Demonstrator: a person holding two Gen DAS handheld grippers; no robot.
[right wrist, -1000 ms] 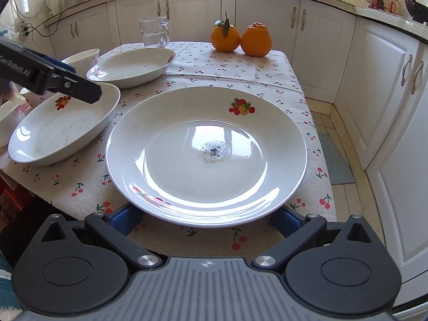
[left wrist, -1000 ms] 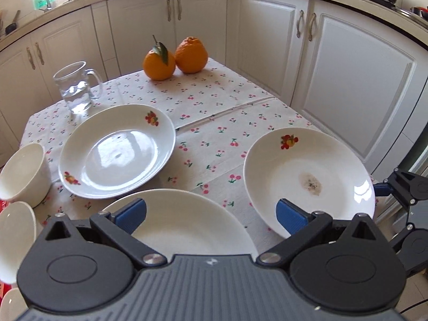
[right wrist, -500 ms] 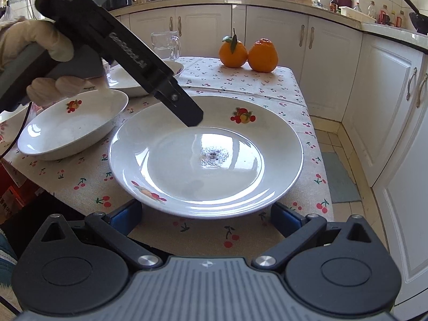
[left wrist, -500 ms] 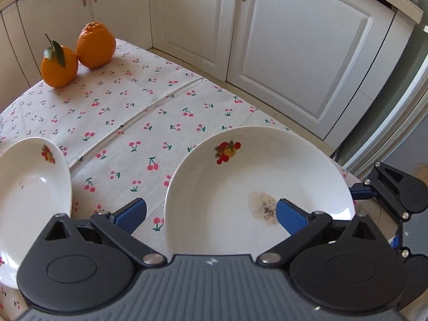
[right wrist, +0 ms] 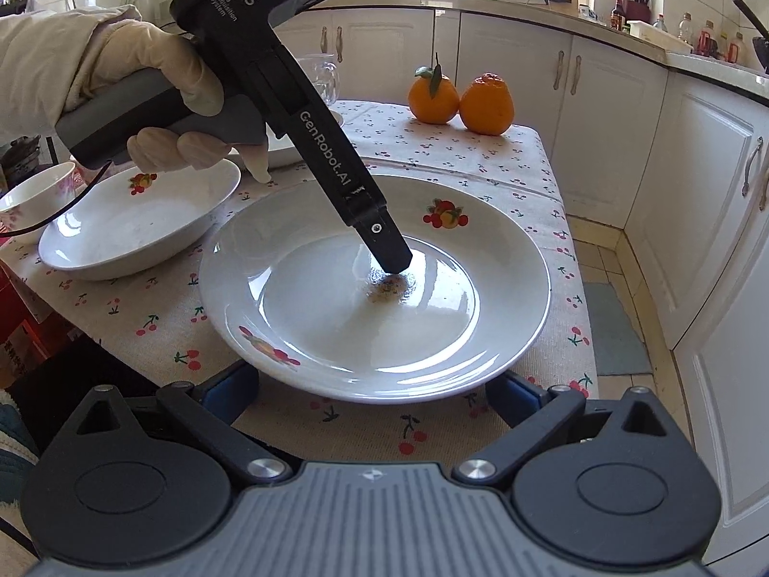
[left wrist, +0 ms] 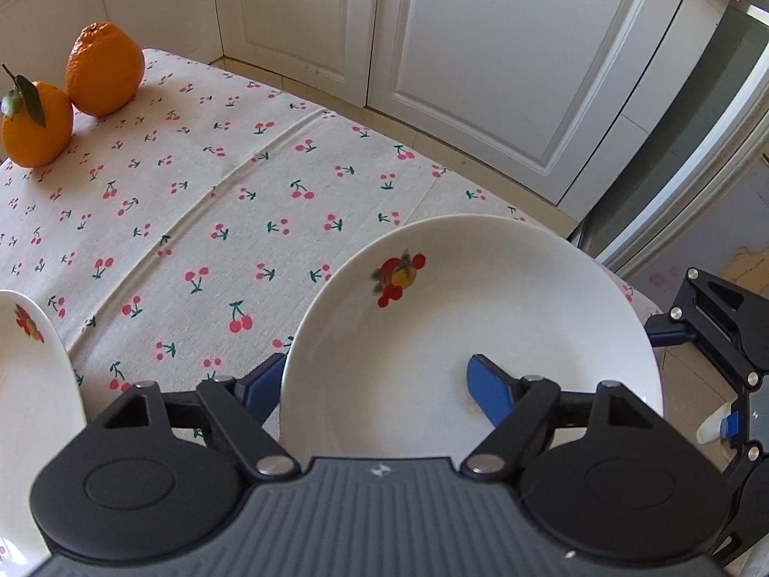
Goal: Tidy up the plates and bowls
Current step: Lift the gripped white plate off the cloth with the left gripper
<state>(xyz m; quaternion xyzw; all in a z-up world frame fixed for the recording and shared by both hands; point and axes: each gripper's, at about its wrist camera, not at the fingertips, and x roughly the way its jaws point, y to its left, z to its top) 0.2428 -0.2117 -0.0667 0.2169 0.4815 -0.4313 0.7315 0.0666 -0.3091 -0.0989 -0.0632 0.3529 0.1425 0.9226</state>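
Observation:
A white plate with fruit prints [left wrist: 480, 312] lies at the table's near right corner, a brownish stain [right wrist: 384, 291] at its centre. My left gripper [left wrist: 372, 384] points steeply down at it. Its jaws are closing with the plate's left rim between them. One finger [left wrist: 259, 384] is outside the rim, the other [left wrist: 485, 384] is over the plate's well near the stain, and neither pad presses. My right gripper [right wrist: 370, 392] stands open at the plate's [right wrist: 336, 327] near edge, with a finger low on either side. A gloved hand [right wrist: 144, 72] holds the left gripper.
A second deep plate [right wrist: 134, 226] sits to the left, with a small bowl [right wrist: 33, 192] beyond it. A third plate [right wrist: 283, 146] and a glass mug [right wrist: 324, 79] are partly hidden behind the left gripper. Two oranges [right wrist: 459, 96] stand at the table's far end. White cabinets [right wrist: 697, 202] line the right.
My left gripper swung right from the left plates to the stained plate and dipped towards it. Its jaws narrowed across the rim. The right gripper stayed put.

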